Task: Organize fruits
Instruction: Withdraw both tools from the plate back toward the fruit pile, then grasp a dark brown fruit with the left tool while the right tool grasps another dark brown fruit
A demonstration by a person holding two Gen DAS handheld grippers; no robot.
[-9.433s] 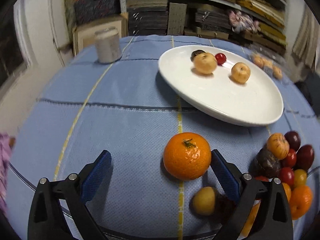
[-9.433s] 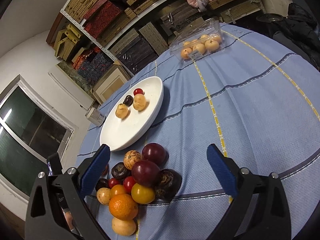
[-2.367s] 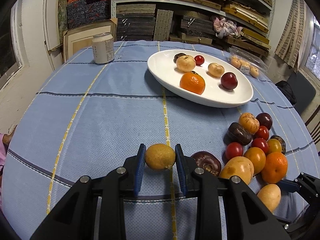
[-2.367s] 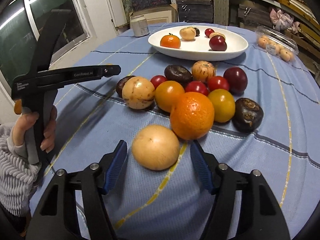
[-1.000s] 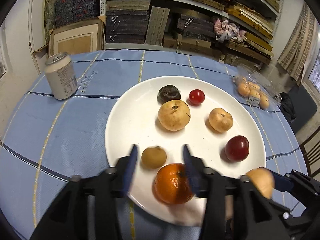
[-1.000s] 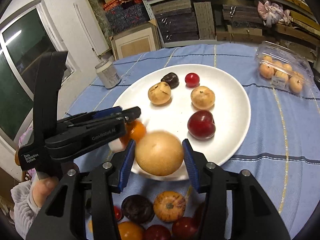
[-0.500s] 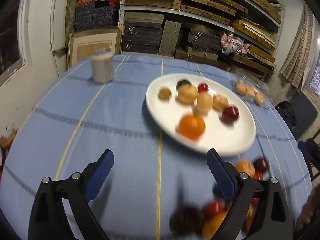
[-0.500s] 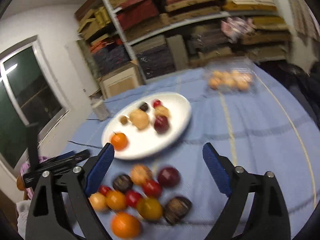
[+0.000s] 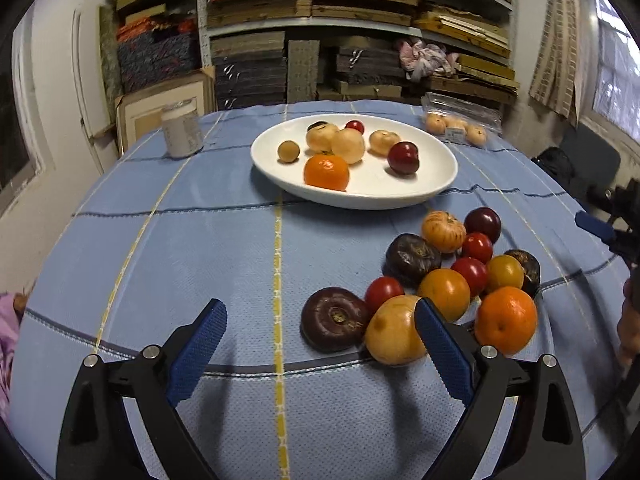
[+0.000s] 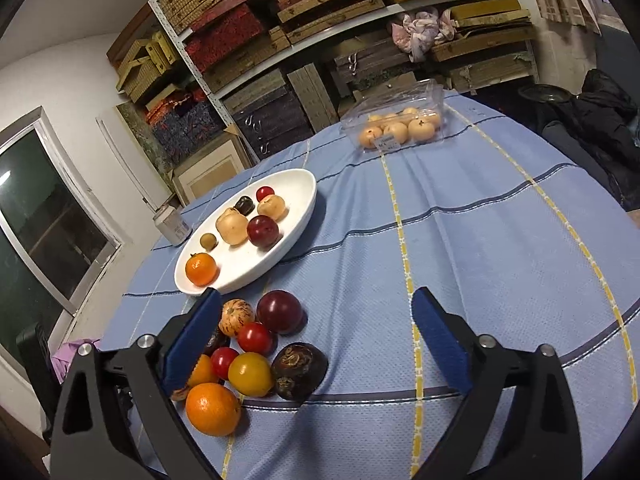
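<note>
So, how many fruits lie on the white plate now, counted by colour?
Orange fruit: 1
Pale tan fruits: 3
Small yellow-brown fruit: 1
Small bright red fruit: 1
Dark red fruit: 1
Blackish fruit: 1
Total on the white plate: 8

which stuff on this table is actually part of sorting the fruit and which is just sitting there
Part of the job:
- white plate with fruit on it
- loose fruit pile on the cloth
- left gripper and right gripper, both open and empty

Just lying about:
- can
- clear plastic box of fruit
- shelves of boards
</note>
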